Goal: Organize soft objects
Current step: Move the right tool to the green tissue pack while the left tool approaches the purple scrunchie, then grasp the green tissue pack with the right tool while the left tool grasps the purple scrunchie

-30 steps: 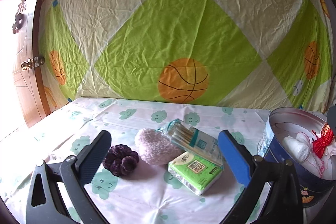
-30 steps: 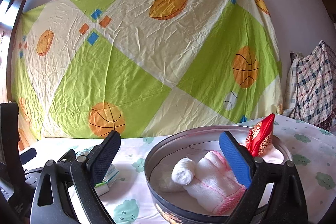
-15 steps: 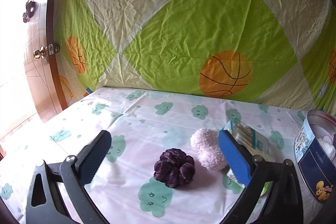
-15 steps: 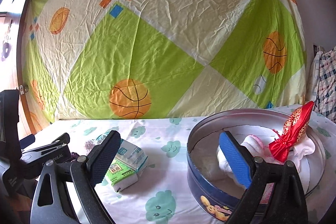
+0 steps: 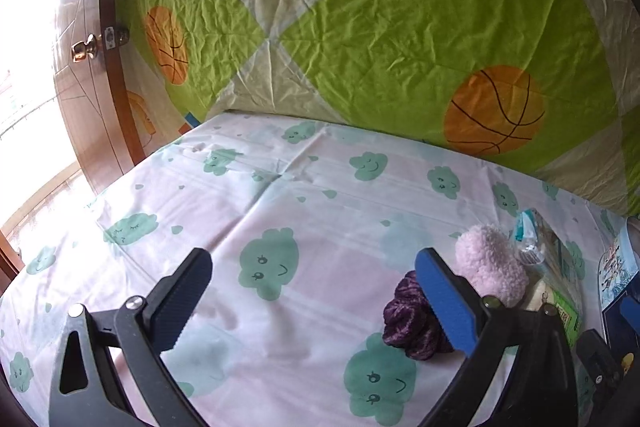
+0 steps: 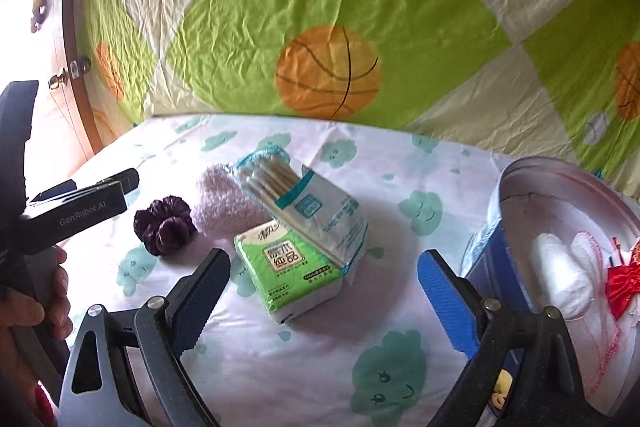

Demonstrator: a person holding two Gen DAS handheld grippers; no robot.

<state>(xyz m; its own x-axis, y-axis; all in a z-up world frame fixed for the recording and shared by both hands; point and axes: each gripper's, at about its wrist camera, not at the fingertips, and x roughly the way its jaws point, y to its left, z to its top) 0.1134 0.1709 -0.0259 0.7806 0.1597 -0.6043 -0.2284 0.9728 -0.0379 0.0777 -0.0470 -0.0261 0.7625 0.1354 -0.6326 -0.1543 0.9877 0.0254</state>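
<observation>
Left gripper [image 5: 312, 301]: jaws spread, empty, low over tablecloth [image 5: 304, 227]; purple scrunchie [image 5: 412, 323] lower right; right gripper [image 6: 324, 293]: spread, tissue pack [image 6: 288, 275] between fingers, untouched.

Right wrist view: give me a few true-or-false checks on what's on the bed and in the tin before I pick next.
1. The right gripper is open and empty. True.
2. The cotton swab pack lies inside the tin. False: it rests on the green tissue pack, outside the tin.
3. The purple scrunchie sits left of the pink fluffy pad. True.
4. The tin is empty. False: it holds white cloth and a red bow.
</observation>
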